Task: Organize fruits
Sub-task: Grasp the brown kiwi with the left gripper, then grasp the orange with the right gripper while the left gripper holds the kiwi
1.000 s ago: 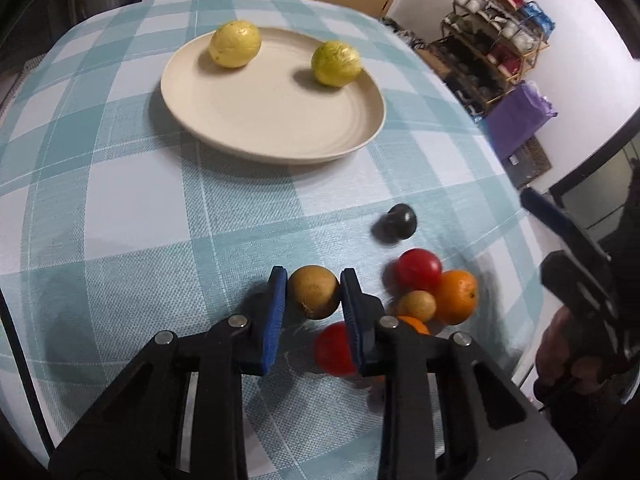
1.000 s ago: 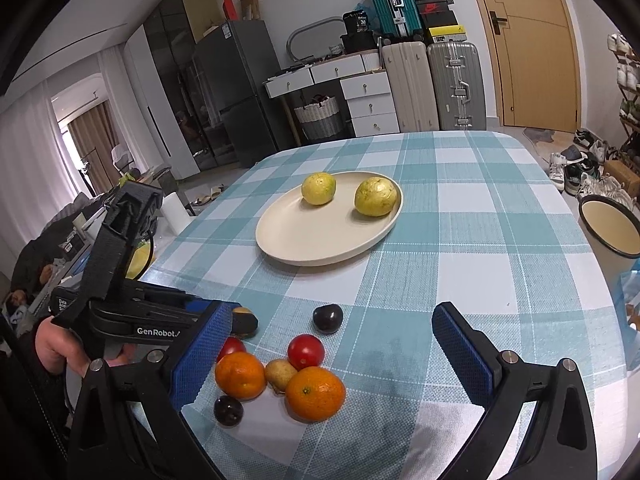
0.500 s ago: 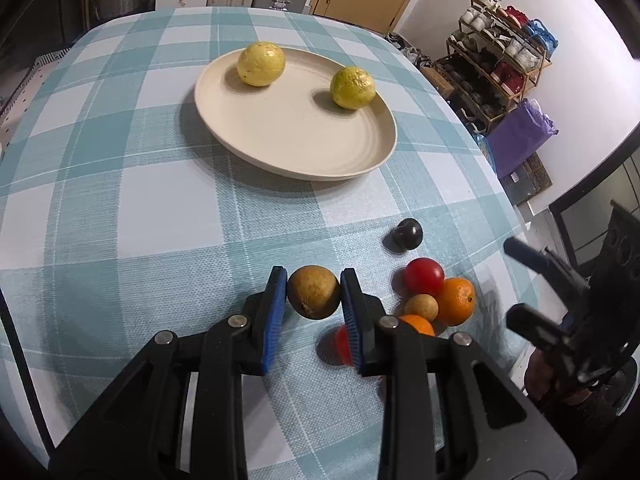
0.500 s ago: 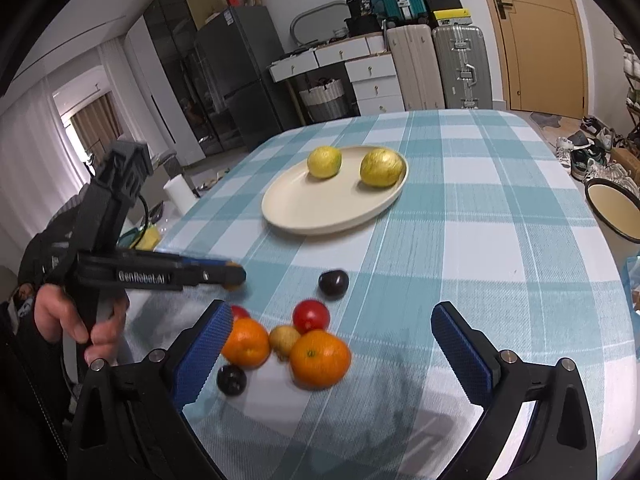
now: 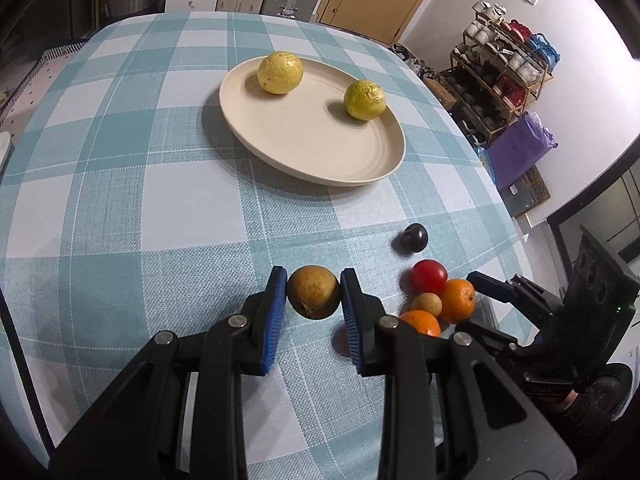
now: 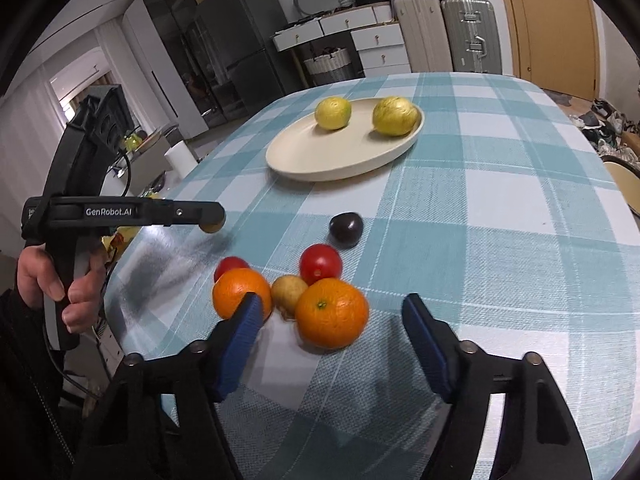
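My left gripper [image 5: 313,280] is shut on a round brown fruit [image 5: 313,291] and holds it above the checked tablecloth; the right wrist view shows it at the left [image 6: 212,220]. Farther off, a cream plate [image 5: 248,136] bears two yellow-green fruits [image 5: 280,73] [image 5: 365,100]. My right gripper [image 6: 331,304] hangs low over the loose pile with its jaws closing. A large orange [image 6: 332,312] sits between the pads, which do not touch it. Beside it lie a second orange [image 6: 236,292], a small tan fruit [image 6: 288,292], two red tomatoes [image 6: 321,263] [image 6: 228,265] and a dark plum [image 6: 346,228].
The pile lies close to the table's near edge [image 6: 120,320]. A person's hand [image 6: 52,280] grips the left gripper's handle. Beyond the table stand suitcases [image 6: 472,36], white drawers [image 6: 380,48], a dark fridge [image 6: 236,40], a shoe rack [image 5: 504,68] and a purple bag [image 5: 520,148].
My left gripper has carried the brown fruit a little up and toward the plate. My right gripper has sunk toward the pile, and its jaws have narrowed around the large orange.
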Motion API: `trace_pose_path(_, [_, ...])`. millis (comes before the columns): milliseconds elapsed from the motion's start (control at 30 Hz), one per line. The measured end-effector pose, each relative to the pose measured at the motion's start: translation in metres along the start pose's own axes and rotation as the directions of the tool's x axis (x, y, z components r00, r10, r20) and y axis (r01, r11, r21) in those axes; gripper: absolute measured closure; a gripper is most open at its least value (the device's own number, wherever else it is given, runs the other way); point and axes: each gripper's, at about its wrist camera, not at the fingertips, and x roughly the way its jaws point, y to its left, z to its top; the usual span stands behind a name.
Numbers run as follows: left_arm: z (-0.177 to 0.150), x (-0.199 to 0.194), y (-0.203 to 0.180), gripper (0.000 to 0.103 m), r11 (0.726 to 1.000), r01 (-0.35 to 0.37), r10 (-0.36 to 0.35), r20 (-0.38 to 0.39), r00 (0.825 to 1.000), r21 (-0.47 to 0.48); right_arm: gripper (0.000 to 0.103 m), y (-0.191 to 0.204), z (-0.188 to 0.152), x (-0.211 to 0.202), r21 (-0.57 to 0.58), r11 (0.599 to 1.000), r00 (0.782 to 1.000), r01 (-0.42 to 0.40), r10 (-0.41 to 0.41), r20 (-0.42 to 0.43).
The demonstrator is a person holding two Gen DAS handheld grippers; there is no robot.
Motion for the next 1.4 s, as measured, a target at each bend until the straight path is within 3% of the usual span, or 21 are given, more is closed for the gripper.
trace_pose_path(33, [-0.001,0.0,0.001,0.079,1.0,0.0,0.0,-0.001,1.0,-0.001,0.033,0.001,-0.001,0.001,-0.002,1.0,1.0,0.004,-0.004,-0.004])
trace_pose_path(167, [-0.002,0.0,0.003,0.079,1.0,-0.001,0.001,-0.002,1.0,-0.006,0.059,0.003,-0.004,0.007,-0.013,1.0,0.999,0.014,-0.014,-0.03])
trace_pose_path(467, [-0.003,-0.003,0.002,0.079,1.0,-0.004,0.004,0.005,1.0,-0.002,0.062,-0.006,-0.006,0.006,0.028,1.0,1.0,-0.01,0.01,-0.023])
trace_pose_path(867, [0.005,-0.01,0.003,0.079,1.0,-0.007,0.007,0.032,0.999,-0.016,0.062,-0.013,0.002,-0.016,0.07,0.997,0.997,-0.041,0.037,0.064])
trace_pose_path(1100, [0.014,-0.007,0.006,0.079,0.999,0.006,-0.004,0.034,0.999,-0.038,0.062,-0.015,0.022,-0.024,0.086,0.993,0.988,-0.075,0.062,0.144])
trace_pose_path(1400, [0.042,-0.01,0.012,0.078,0.998,0.021,-0.017,0.064,0.998,-0.065,0.062,-0.021,0.055,-0.02,0.07,0.993,0.98,-0.098,0.084,0.18])
